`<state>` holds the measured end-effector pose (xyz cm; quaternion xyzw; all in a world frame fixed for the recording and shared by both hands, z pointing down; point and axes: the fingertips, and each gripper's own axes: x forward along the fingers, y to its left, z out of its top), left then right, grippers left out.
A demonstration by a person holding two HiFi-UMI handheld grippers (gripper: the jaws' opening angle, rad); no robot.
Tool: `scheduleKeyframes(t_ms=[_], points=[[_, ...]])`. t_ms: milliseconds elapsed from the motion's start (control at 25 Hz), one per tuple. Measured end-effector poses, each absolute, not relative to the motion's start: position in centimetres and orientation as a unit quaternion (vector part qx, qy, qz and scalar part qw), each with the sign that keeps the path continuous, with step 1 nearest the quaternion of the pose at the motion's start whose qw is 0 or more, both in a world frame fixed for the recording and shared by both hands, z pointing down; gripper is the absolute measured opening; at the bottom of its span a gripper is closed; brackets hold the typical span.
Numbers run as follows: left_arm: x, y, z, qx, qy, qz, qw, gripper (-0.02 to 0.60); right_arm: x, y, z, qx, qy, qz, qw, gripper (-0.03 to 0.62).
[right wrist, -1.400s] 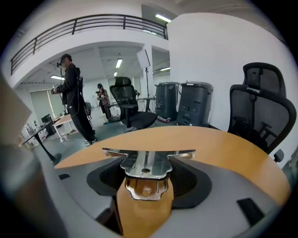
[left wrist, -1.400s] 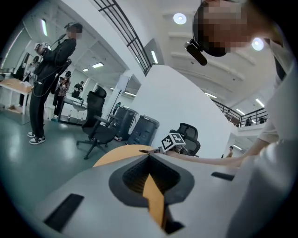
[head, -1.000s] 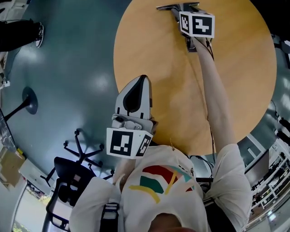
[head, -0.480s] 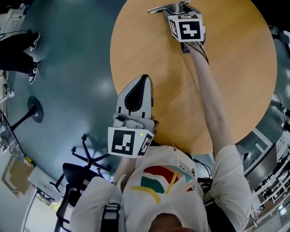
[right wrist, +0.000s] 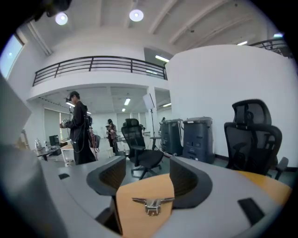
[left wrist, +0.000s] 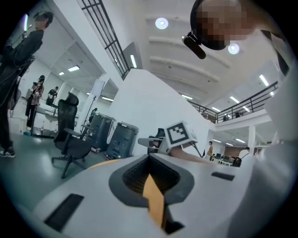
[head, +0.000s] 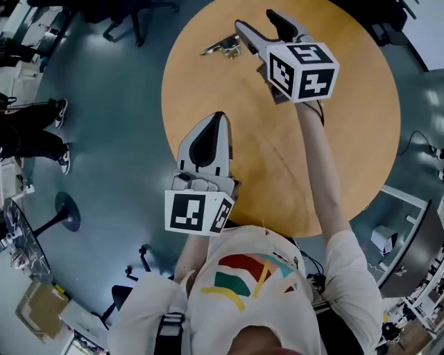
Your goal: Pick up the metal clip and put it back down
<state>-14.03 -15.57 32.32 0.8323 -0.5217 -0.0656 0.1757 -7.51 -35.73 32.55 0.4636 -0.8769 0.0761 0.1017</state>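
The metal clip [head: 223, 48] lies flat on the round wooden table [head: 347, 139], near its far left edge. My right gripper [head: 254, 19] hovers just right of the clip, open, with nothing between its fingers. In the right gripper view the clip [right wrist: 152, 203] rests on the tabletop, seen through the gap of the open right gripper [right wrist: 148, 179]. My left gripper [head: 219, 118] is held at the table's near left edge, far from the clip, shut and holding nothing. The left gripper view shows only a thin strip of table between the closed jaws of the left gripper [left wrist: 150, 174].
A person [head: 28, 139] stands on the grey floor to the left. Office chairs stand beyond the table [head: 139, 14] and ahead of the right gripper [right wrist: 253, 135]. Grey bins [right wrist: 186, 137] line a white wall. The table's right half is bare wood.
The right gripper, which was down at the clip at the far edge, has come up and back and now stands open. The clip lies free on the table. The left gripper has stayed put.
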Motion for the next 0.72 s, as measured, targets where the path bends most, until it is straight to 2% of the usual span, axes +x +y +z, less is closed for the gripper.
scheduleKeyframes(t_ms=[120, 160, 200, 240, 400, 560, 720], points=[[-11.7, -14.2, 26.8, 0.854, -0.496, -0.084, 0.135, 0.043, -4.5, -28.7, 25.5, 0.48, -0.875, 0.039, 0.053, 0.279], [-10.7, -13.6, 25.1, 0.862, -0.485, -0.087, 0.121, 0.044, -2.7, -26.3, 23.3, 0.504, -0.863, 0.022, 0.031, 0.187], [-9.7, -13.0, 23.7, 0.87, -0.473, -0.09, 0.106, 0.044, -0.8, -23.8, 21.1, 0.531, -0.848, 0.005, 0.006, 0.055], [-8.6, -12.4, 22.4, 0.878, -0.461, -0.092, 0.094, 0.044, 1.2, -21.2, 19.2, 0.553, -0.833, -0.01, -0.02, 0.012], [-3.6, -8.9, 17.8, 0.899, -0.421, -0.103, 0.062, 0.043, 8.3, -9.9, 14.6, 0.605, -0.791, -0.036, -0.084, 0.012], [1.7, -4.5, 15.3, 0.916, -0.377, -0.125, 0.06, 0.044, 14.1, -0.9, 15.9, 0.674, -0.734, -0.076, -0.031, 0.012], [4.9, -0.3, 15.7, 0.924, -0.364, -0.108, 0.037, 0.043, 17.0, 5.6, 16.3, 0.723, -0.683, -0.096, -0.032, 0.012]])
